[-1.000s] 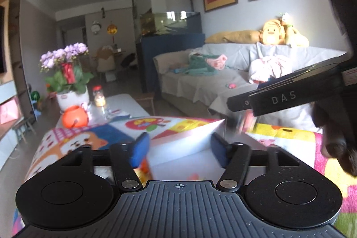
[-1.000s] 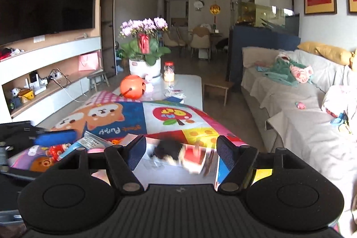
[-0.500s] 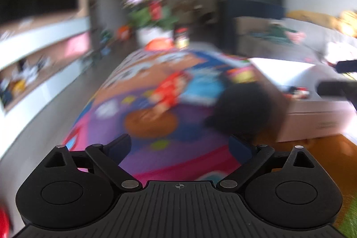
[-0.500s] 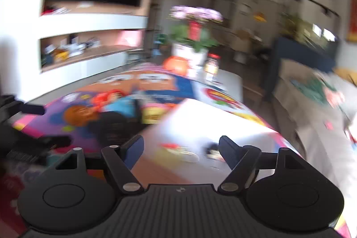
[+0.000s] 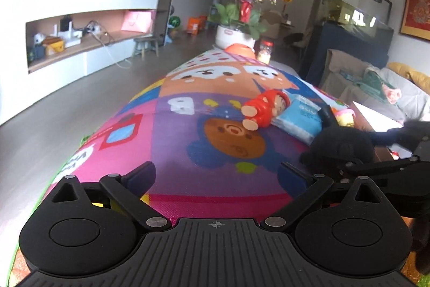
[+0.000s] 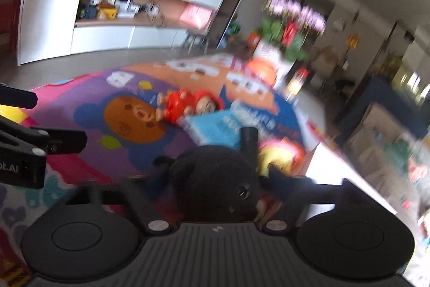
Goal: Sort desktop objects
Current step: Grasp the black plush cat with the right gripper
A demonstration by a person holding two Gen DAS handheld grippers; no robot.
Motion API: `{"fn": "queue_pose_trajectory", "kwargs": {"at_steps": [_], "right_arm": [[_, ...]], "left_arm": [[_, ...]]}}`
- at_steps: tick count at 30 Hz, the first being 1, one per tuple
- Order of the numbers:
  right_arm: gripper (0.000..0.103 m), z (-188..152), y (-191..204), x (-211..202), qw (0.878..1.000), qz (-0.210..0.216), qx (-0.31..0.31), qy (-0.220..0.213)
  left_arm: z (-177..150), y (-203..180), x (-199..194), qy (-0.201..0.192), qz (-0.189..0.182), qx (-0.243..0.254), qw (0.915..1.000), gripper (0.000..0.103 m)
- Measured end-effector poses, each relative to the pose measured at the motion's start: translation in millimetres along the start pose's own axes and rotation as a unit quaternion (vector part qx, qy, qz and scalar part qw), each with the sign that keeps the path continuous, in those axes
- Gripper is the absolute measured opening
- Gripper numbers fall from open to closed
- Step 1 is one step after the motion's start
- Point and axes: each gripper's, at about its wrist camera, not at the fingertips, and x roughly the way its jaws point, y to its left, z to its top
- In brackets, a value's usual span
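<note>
Four things are left out on the colourful mat (image 5: 172, 141), as far as I can see. Nearest is the black fuzzy object (image 6: 212, 179), round with a short black tube standing up behind it; my right gripper (image 6: 215, 195) straddles it, fingers spread wide on either side, though the blur keeps me from saying whether they touch it. Just beyond lie the blue tissue pack (image 5: 299, 120), the red doll (image 5: 264, 108) on its back leaning against that pack, and a yellow-and-pink toy (image 5: 345, 116) beside the white box (image 5: 376, 116). My left gripper (image 5: 217, 176) hangs released over bare mat, holding nothing. Inside the box I can make out only a hint of small items at its near edge, so I judge some sorting done, with these four pieces yet to go in. Farther off stand an orange ball (image 5: 239, 49), a small jar (image 5: 264, 51) and the flower pot (image 5: 235, 35).
</note>
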Motion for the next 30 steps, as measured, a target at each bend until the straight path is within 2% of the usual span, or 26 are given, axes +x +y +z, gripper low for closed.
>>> {"fn": "queue_pose_trajectory", "kwargs": {"at_steps": [2, 5, 7, 10, 13, 16, 19, 21, 22, 23, 24, 26, 30], "right_arm": [[0.057, -5, -7, -15, 0.999, 0.022, 0.024, 0.001], [0.056, -23, -17, -49, 0.995, 0.084, 0.048, 0.006], [0.055, -41, -25, -77, 0.995, 0.091, 0.05, 0.008], [0.055, -71, -43, -113, 0.997, 0.059, 0.057, 0.013], [0.055, -98, -61, -136, 0.997, -0.015, 0.068, 0.014], [0.056, -120, -73, -145, 0.993, -0.08, 0.08, 0.016], [0.057, -140, -69, -145, 0.988, -0.142, 0.061, 0.01], [0.062, -149, -74, -145, 0.988, -0.125, 0.093, 0.012], [0.071, -153, -79, -148, 0.986, -0.116, 0.116, 0.004], [0.077, -155, -84, -149, 0.985, -0.106, 0.136, -0.004], [0.079, -158, -88, -153, 0.983, -0.1, 0.155, -0.013], [0.087, -165, -94, -156, 0.977, -0.096, 0.189, -0.03], [0.094, -180, -100, -155, 0.968, -0.099, 0.229, -0.038]], "left_arm": [[0, 0, 0, 0.001, -0.001, -0.001, 1.0, 0.1], [-1, -2, 0, 0.002, -0.002, 0.005, 1.0, 0.1], [-1, -6, 0, 0.003, -0.002, 0.015, 0.9999, 0.1], [-2, -17, 0, 0.004, -0.003, 0.048, 0.9988, 0.1], [-5, -35, -1, 0.0, -0.015, 0.098, 0.995, 0.1], [-9, -54, -2, 0.016, -0.05, 0.123, 0.991, 0.1], [-14, -77, -1, 0.023, -0.084, 0.158, 0.9836, 0.1], [-16, -92, 3, 0.019, -0.095, 0.186, 0.9779, 0.1], [-16, -98, 6, 0.016, -0.089, 0.199, 0.9759, 0.099], [-15, -103, 11, 0.014, -0.081, 0.208, 0.9746, 0.094], [-12, -106, 15, 0.016, -0.076, 0.214, 0.9738, 0.09], [-7, -109, 28, 0.03, -0.06, 0.214, 0.9745, 0.08], [1, -103, 52, 0.051, -0.019, 0.198, 0.9786, 0.075]]}}
